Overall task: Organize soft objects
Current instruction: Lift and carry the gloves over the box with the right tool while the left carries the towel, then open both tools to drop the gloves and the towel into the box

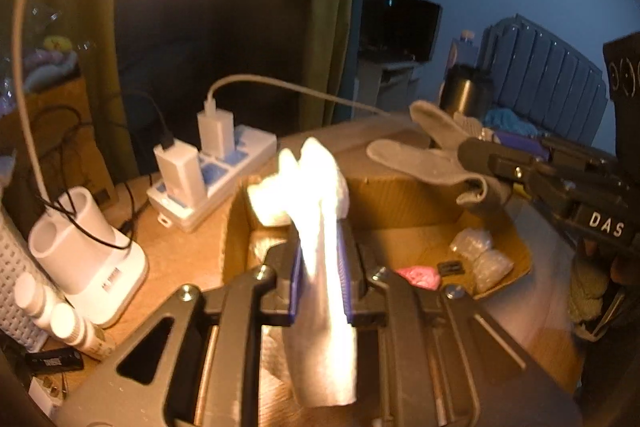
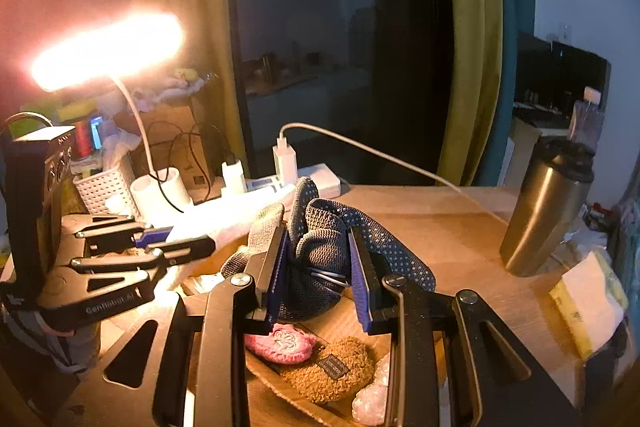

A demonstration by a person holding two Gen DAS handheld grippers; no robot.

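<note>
**Two claws over a lamplit bench**

At the wooden bench's (image 2: pixel 460 227) left edge a lit lamp (image 2: pixel 108 47) stands before a power strip (image 1: pixel 216 183). Mid-bench, above the open cardboard box (image 1: pixel 400 195), the left claw (image 1: pixel 320 267) clenches a white cloth (image 1: pixel 320 211); the right claw (image 2: pixel 320 275) grips a dotted grey glove (image 2: pixel 320 239). A steel tumbler (image 2: pixel 544 203) stands right; yellow curtains (image 2: pixel 472 39) hang behind.

Right gripper (image 2: pixel 320 273) clamped on a bunched grey dotted glove (image 2: pixel 320 247), held over the open cardboard box (image 2: pixel 272 379). In the box below: pink knit item (image 2: pixel 280 345), brown fuzzy item (image 2: pixel 332 367), bubble-wrap bundle (image 2: pixel 372 401). Left gripper (image 2: pixel 176 245) at left, pinching white cloth (image 2: pixel 224 223), overexposed by the lamp (image 2: pixel 108 49). Steel tumbler (image 2: pixel 544 207) upright at right on the table (image 2: pixel 460 227). Power strip (image 2: pixel 316 179) far behind.
</note>
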